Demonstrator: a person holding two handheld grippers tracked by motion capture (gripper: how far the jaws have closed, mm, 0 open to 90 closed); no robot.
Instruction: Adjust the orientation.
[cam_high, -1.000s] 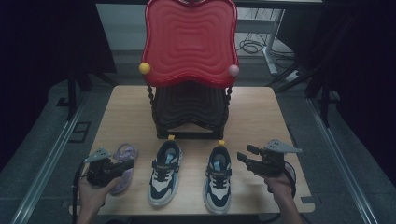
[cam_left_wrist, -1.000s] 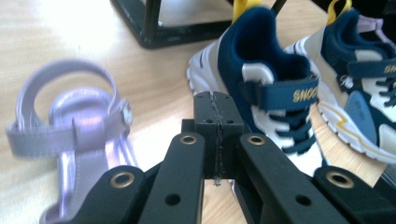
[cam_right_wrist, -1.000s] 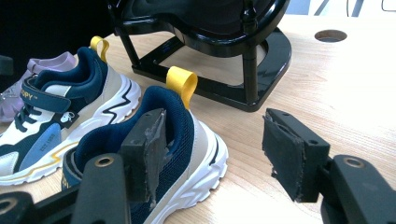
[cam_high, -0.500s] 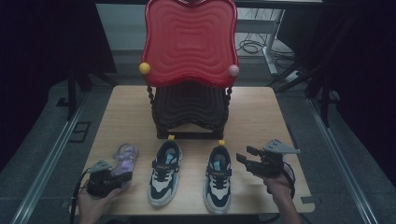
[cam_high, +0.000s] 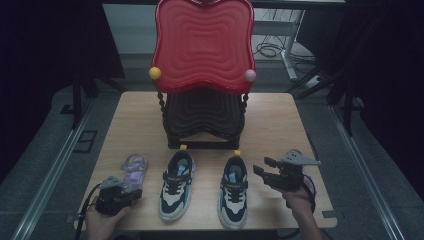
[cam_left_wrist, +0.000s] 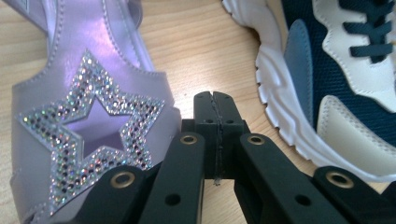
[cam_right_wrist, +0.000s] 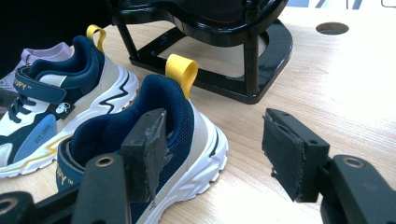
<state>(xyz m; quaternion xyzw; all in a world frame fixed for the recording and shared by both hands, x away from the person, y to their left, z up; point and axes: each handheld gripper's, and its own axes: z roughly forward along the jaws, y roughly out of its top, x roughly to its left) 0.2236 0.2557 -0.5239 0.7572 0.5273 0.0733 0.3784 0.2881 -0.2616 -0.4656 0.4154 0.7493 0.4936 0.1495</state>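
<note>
A purple sandal (cam_high: 134, 167) with a glittery star lies on the wooden table (cam_high: 280, 125) at the front left. My left gripper (cam_high: 131, 194) sits just in front of it, low over the table. In the left gripper view the jaws are pressed together with nothing between them, and the left gripper (cam_left_wrist: 215, 100) points into the gap between the sandal (cam_left_wrist: 70, 93) and a navy-and-white sneaker (cam_left_wrist: 327, 84). Two such sneakers (cam_high: 176, 185) (cam_high: 234, 190) stand side by side. My right gripper (cam_high: 265, 172) hovers open beside the right sneaker (cam_right_wrist: 177, 121), apart from it.
A small red chair (cam_high: 202, 45) with a black wavy seat and base (cam_high: 202, 120) stands behind the shoes at mid table. The base (cam_right_wrist: 261, 51) lies close ahead of the right gripper. A round hole (cam_right_wrist: 332, 28) marks the tabletop. Dark floor surrounds the table.
My left gripper has drawn back toward the table's near edge and sunk lower, away from the purple sandal, which stays in place. The right gripper has not moved.
</note>
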